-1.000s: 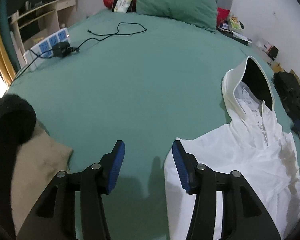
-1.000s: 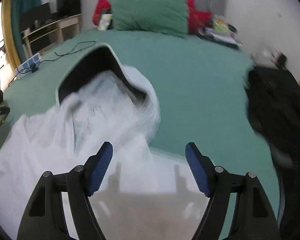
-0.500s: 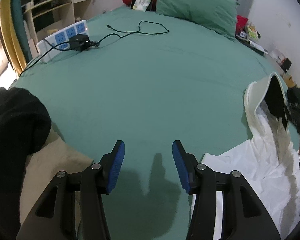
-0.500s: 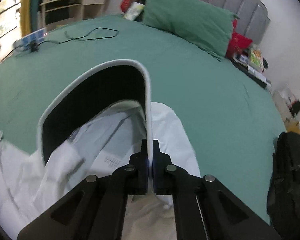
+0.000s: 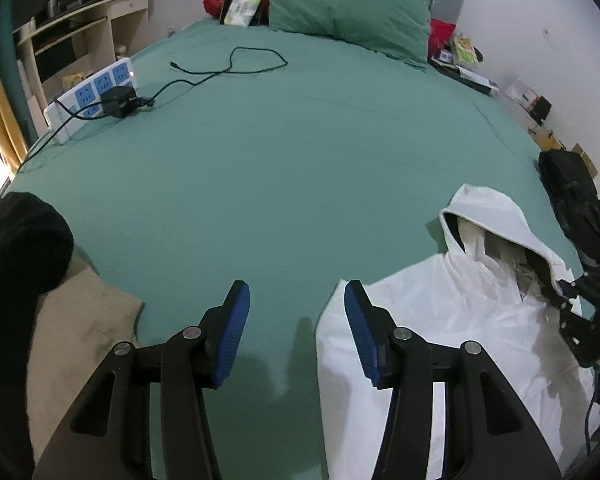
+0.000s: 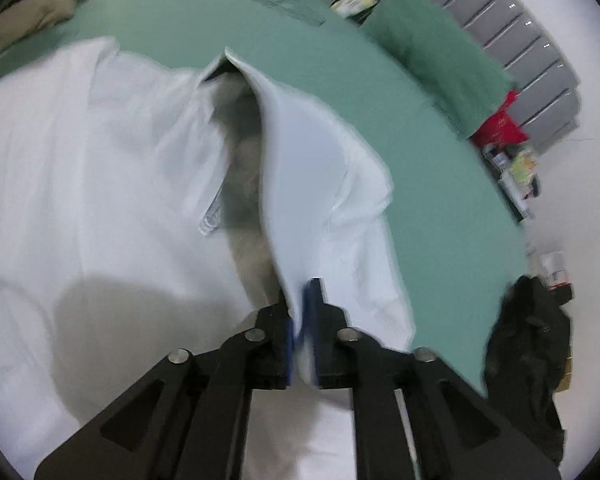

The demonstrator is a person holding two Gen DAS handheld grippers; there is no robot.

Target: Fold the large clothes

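On the bed, right claw (image 6: 303, 308), opening, pinches blurred hood (image 6: 300, 168); left claw (image 5: 296, 320) half-open, empty.

A large white hooded garment of thin fabric (image 5: 460, 320) lies spread on the green bed sheet (image 5: 284, 168), its hood (image 6: 300, 184) folded over its chest.

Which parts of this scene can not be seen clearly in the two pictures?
- White hooded jacket: its lower part is cut off by the bottom edge in both wrist views.
- Hood: smeared by motion blur in the right wrist view; its edge lies between the opening jaws of the right gripper, but pad contact is unclear.
- Items beside the green pillow: too small to identify.
- Left gripper: open, holding nothing.
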